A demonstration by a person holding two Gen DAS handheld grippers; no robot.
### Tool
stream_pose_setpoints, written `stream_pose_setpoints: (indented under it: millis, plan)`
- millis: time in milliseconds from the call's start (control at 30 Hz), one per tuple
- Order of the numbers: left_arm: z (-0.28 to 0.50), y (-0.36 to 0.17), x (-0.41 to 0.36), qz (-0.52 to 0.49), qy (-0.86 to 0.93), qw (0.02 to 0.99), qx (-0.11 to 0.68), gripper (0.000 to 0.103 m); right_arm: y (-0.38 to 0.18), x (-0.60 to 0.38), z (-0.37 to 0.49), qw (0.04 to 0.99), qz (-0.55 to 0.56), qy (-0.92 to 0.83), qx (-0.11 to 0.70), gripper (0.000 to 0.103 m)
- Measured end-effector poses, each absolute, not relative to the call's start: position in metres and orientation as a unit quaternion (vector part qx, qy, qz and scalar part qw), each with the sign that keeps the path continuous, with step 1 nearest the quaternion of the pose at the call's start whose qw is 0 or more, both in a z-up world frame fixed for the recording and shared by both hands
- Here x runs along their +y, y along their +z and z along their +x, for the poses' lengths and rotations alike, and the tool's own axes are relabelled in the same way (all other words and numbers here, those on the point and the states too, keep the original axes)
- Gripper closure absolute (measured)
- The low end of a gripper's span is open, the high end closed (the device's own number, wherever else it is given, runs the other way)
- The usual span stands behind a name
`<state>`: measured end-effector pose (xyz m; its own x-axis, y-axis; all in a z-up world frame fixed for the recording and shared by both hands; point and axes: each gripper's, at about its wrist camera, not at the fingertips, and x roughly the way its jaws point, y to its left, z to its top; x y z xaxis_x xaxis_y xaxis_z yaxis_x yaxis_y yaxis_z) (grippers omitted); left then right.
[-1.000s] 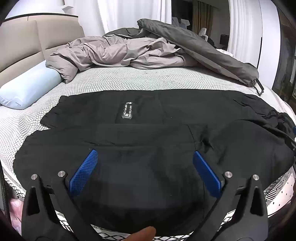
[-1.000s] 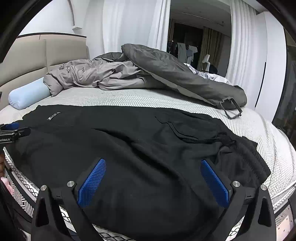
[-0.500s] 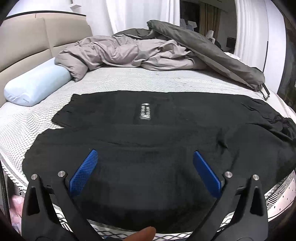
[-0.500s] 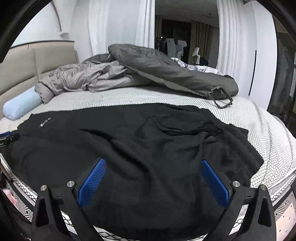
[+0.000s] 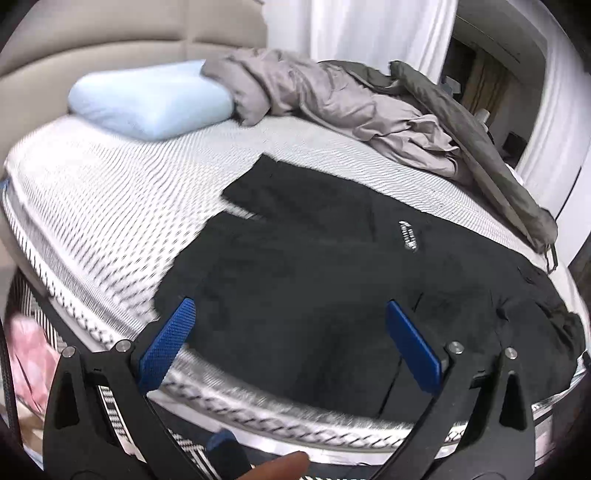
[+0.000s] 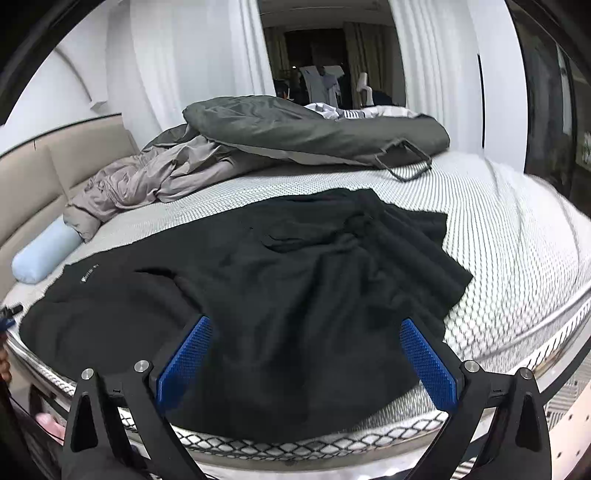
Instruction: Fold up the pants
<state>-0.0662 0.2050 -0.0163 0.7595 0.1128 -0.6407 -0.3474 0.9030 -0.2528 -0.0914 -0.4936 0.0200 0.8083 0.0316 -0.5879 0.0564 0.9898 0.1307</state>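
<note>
Black fabric pants [image 5: 332, 266] lie spread across a white honeycomb-patterned mattress [image 5: 110, 206], filling mid-frame; the left gripper [image 5: 288, 339] and the right gripper [image 6: 303, 354] hover wide apart, empty, at bottom.

Bedding and room around the bed

Far ahead of the tongs, a light blue pillow [image 5: 151, 98] lay against the beige headboard [image 5: 110, 33], with a crumpled grey sheet [image 5: 332, 99] beside it and a dark grey duvet [image 6: 314, 129] heaped further right. White curtains [image 6: 207, 59] hung behind, and the patterned white mattress [image 6: 517, 229] spread beneath.
</note>
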Motion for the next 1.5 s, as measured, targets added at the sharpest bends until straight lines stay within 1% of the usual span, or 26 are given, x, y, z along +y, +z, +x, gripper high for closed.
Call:
stream_pose_setpoints:
  millis: [33, 100, 167, 200, 300, 333, 367, 433, 467, 567, 700, 767, 833, 867, 900, 967, 1067, 1133, 1167, 1200, 1233, 1333, 1400, 1433, 1467, 1500]
  plan:
    - [-0.071, -0.019, 0.211, -0.187, 0.126, 0.918, 0.327, 0.005, 0.020, -0.496, -0.092, 0.948, 0.074, -0.007, 0.311, 0.000]
    - [-0.082, -0.026, 0.224, -0.212, 0.114, 0.911, 0.335, 0.014, 0.020, -0.499, -0.094, 0.948, 0.072, -0.013, 0.309, 0.000]
    - [-0.090, -0.036, 0.233, -0.236, 0.101, 0.903, 0.344, 0.017, 0.022, -0.499, -0.095, 0.949, 0.073, -0.013, 0.307, 0.000]
    - [-0.092, -0.040, 0.234, -0.243, 0.097, 0.900, 0.349, 0.021, 0.023, -0.499, -0.096, 0.949, 0.072, -0.014, 0.306, 0.000]
    - [-0.092, -0.048, 0.239, -0.252, 0.094, 0.892, 0.363, 0.028, 0.025, -0.496, -0.095, 0.950, 0.070, -0.019, 0.305, 0.000]
    - [-0.093, -0.049, 0.240, -0.252, 0.092, 0.892, 0.363, 0.029, 0.025, -0.495, -0.094, 0.950, 0.070, -0.018, 0.305, 0.000]
    - [-0.094, -0.049, 0.240, -0.254, 0.088, 0.894, 0.360, 0.034, 0.026, -0.493, -0.093, 0.950, 0.069, -0.018, 0.304, 0.000]
    - [-0.095, -0.050, 0.239, -0.256, 0.080, 0.895, 0.356, 0.037, 0.028, -0.489, -0.092, 0.951, 0.067, -0.014, 0.301, 0.000]
    - [-0.096, -0.050, 0.240, -0.260, 0.077, 0.896, 0.352, 0.041, 0.030, -0.487, -0.092, 0.952, 0.066, -0.011, 0.298, 0.000]
    - [-0.092, -0.049, 0.236, -0.267, 0.073, 0.895, 0.350, 0.042, 0.032, -0.484, -0.092, 0.953, 0.063, -0.008, 0.295, 0.000]
    - [-0.081, -0.065, 0.234, -0.292, 0.066, 0.871, 0.390, 0.042, 0.032, -0.486, -0.093, 0.953, 0.063, -0.008, 0.296, 0.000]
    - [-0.080, -0.069, 0.234, -0.293, 0.066, 0.871, 0.390, 0.042, 0.032, -0.491, -0.095, 0.953, 0.069, -0.015, 0.296, 0.000]
    - [-0.080, -0.064, 0.236, -0.293, 0.076, 0.877, 0.373, 0.054, 0.032, -0.501, -0.097, 0.951, 0.088, -0.025, 0.296, 0.000]
    - [-0.079, -0.061, 0.238, -0.292, 0.086, 0.880, 0.364, 0.072, 0.033, -0.508, -0.099, 0.949, 0.103, -0.031, 0.295, 0.000]
    - [-0.077, -0.058, 0.240, -0.291, 0.095, 0.881, 0.360, 0.084, 0.033, -0.517, -0.100, 0.948, 0.120, -0.035, 0.293, 0.000]
    - [-0.073, -0.050, 0.244, -0.298, 0.101, 0.886, 0.339, 0.097, 0.032, -0.540, -0.104, 0.942, 0.154, -0.058, 0.291, 0.000]
    - [-0.064, -0.028, 0.248, -0.304, 0.103, 0.899, 0.299, 0.101, 0.023, -0.577, -0.109, 0.925, 0.221, -0.079, 0.297, 0.000]
    - [-0.063, -0.019, 0.252, -0.311, 0.104, 0.900, 0.286, 0.101, 0.009, -0.598, -0.103, 0.905, 0.270, -0.059, 0.323, 0.008]
    - [-0.063, -0.018, 0.255, -0.317, 0.101, 0.899, 0.285, 0.101, 0.002, -0.604, -0.098, 0.897, 0.283, -0.055, 0.335, 0.022]
    - [-0.063, -0.018, 0.258, -0.320, 0.100, 0.898, 0.285, 0.101, -0.005, -0.609, -0.091, 0.887, 0.296, -0.048, 0.350, 0.031]
    - [-0.062, -0.020, 0.259, -0.321, 0.101, 0.896, 0.288, 0.101, -0.012, -0.613, -0.082, 0.877, 0.314, -0.035, 0.362, 0.031]
    - [-0.058, -0.022, 0.255, -0.311, 0.110, 0.895, 0.300, 0.102, -0.018, -0.624, -0.063, 0.872, 0.344, -0.014, 0.349, 0.031]
    - [-0.056, -0.022, 0.253, -0.305, 0.112, 0.896, 0.301, 0.102, -0.011, -0.619, -0.055, 0.888, 0.314, -0.012, 0.335, 0.032]
    - [-0.055, -0.022, 0.253, -0.304, 0.114, 0.896, 0.303, 0.102, -0.011, -0.615, -0.050, 0.894, 0.293, -0.013, 0.339, 0.036]
    - [-0.054, -0.022, 0.253, -0.301, 0.115, 0.897, 0.304, 0.102, -0.013, -0.613, -0.048, 0.893, 0.285, -0.010, 0.347, 0.053]
    - [-0.053, -0.023, 0.251, -0.297, 0.118, 0.897, 0.306, 0.102, -0.015, -0.611, -0.049, 0.891, 0.286, -0.010, 0.353, 0.066]
